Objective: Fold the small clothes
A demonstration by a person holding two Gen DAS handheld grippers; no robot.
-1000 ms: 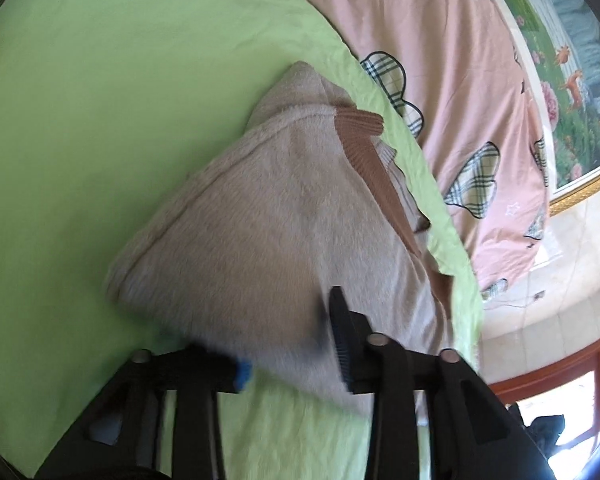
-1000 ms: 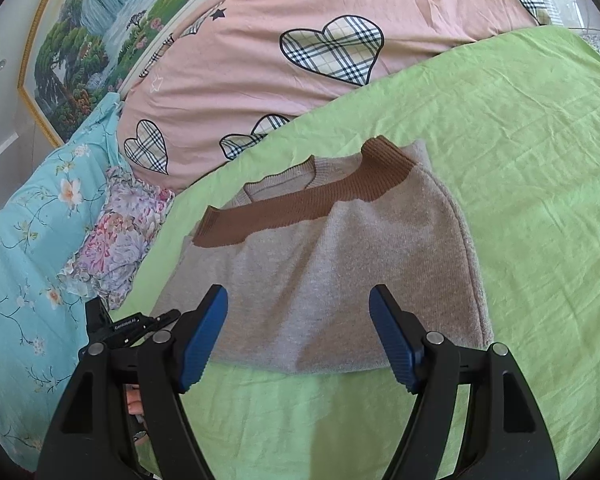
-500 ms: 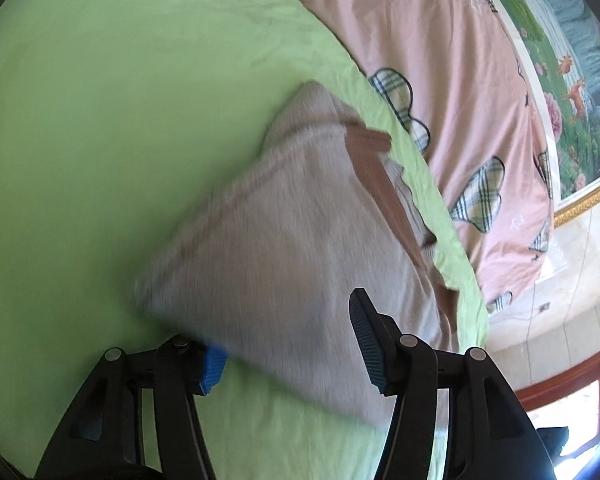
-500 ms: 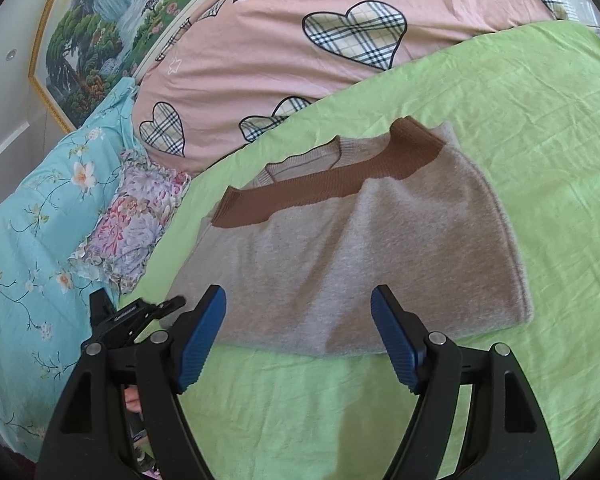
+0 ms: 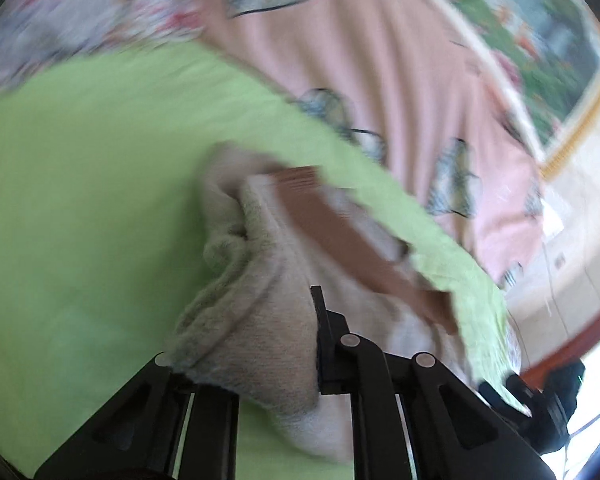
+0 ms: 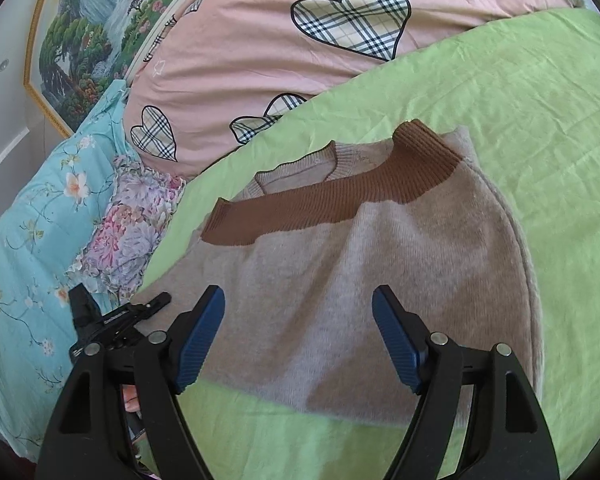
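Observation:
A small beige knit sweater (image 6: 380,276) with a brown ribbed band (image 6: 332,196) lies folded on the green sheet (image 6: 520,92). My right gripper (image 6: 298,336) hovers open over the sweater's near edge, empty. In the blurred left wrist view, my left gripper (image 5: 260,344) is closed on a bunched fold of the sweater (image 5: 252,304), which rises between the fingers; the left pad is hidden under the fabric. The left gripper also shows in the right wrist view (image 6: 112,320) at the sweater's left edge.
A pink quilt with plaid hearts (image 6: 300,60) lies behind the sweater. A turquoise floral blanket (image 6: 28,220) and a flowered cloth (image 6: 132,232) lie to the left. A framed landscape painting (image 6: 100,32) hangs on the wall.
My left gripper has moved in and closed on the sweater's edge, bunching the fabric up. My right gripper has come a little closer over the sweater and stays open.

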